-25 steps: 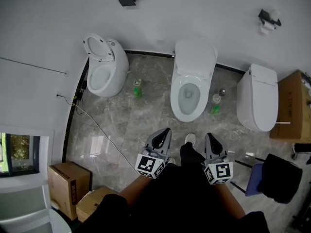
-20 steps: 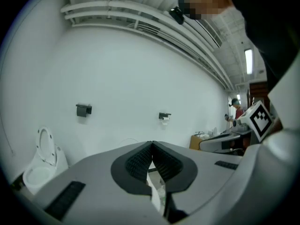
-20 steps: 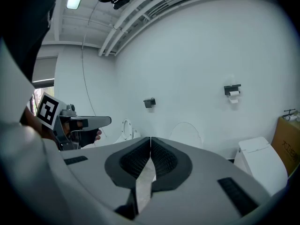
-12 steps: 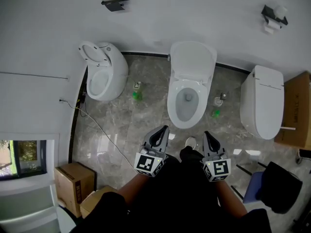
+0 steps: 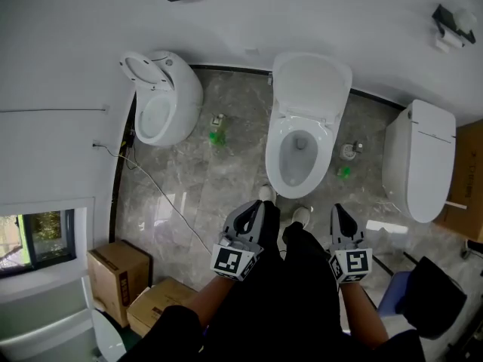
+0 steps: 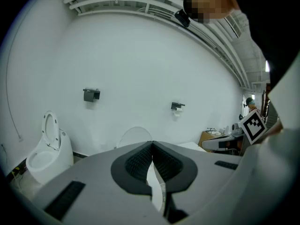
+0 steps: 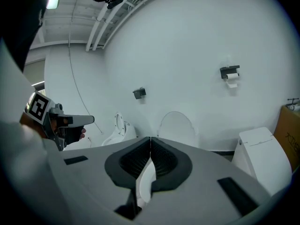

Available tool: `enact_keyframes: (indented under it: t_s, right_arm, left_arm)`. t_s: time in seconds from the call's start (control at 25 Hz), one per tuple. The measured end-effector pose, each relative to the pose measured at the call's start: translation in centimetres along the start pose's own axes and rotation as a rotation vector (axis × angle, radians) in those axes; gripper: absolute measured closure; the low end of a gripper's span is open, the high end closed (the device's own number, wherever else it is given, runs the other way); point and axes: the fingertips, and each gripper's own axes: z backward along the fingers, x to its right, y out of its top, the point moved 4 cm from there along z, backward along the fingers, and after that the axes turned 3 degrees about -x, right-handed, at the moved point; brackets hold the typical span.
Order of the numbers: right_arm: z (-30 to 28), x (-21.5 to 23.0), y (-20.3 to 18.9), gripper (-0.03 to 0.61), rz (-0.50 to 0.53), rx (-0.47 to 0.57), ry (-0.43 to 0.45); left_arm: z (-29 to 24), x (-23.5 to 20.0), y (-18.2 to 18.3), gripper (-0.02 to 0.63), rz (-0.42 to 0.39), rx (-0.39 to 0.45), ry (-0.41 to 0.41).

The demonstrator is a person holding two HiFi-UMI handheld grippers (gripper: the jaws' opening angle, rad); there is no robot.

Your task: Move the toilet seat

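Observation:
Three white toilets stand along the wall. The middle toilet [image 5: 302, 157] has its lid [image 5: 312, 85] raised against the wall and its bowl open; the lid [image 6: 135, 136] [image 7: 177, 124] also shows past both pairs of jaws. My left gripper [image 5: 256, 207] [image 6: 152, 143] is shut and empty, held short of the bowl's front left. At the bowl's front right my right gripper [image 5: 337, 209] [image 7: 150, 138] hangs shut, nothing in it. Neither touches the toilet. The person's shoes stand just before the bowl.
The left toilet [image 5: 163, 105] has its lid up; the right toilet [image 5: 419, 161] is closed. Green bottles [image 5: 217, 136] [image 5: 343, 172] stand between them. A cable [image 5: 155, 198] crosses the floor. Cardboard boxes [image 5: 117, 277] sit at lower left, a black chair [image 5: 434, 296] at lower right.
The person has stepped closer to the middle toilet; its bowl now lies just ahead of the feet. Both grippers came forward and lower with them, shut throughout.

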Motion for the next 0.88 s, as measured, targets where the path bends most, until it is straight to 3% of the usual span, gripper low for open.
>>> enact_keyframes:
  t_s: [0.16,0.36,0.52,0.72,0.88]
  right_arm:
    - [-2.5,0.4,-2.9,0.548,0.010,-0.042,0.002]
    - [-7.6,2.1,-5.4,0.546,-0.006,-0.046,-0.035]
    - [-11.4,2.6,-8.5,0.546,0.004,-0.063,-0.014]
    - [-15.3,3.3,-11.8,0.546,0.013,-0.100,0.018]
    - [-17.8,4.3,-14.2,0.546,0.047,-0.107,0.004]
  left_arm:
    - [-1.5,-1.2,-3.7,0.600,-0.004,-0.051,0.001]
    - [-5.9,-4.1,-8.3,0.600,0.066,-0.064,0.029]
    - [-8.7,-5.7,-12.2,0.600,0.103,-0.077,0.046]
    - [-11.7,-7.7,-18.7,0.600,0.150,-0.169,0.057]
    - [-13.6,-9.0,-22.7,0.600,0.130,-0.206,0.037]
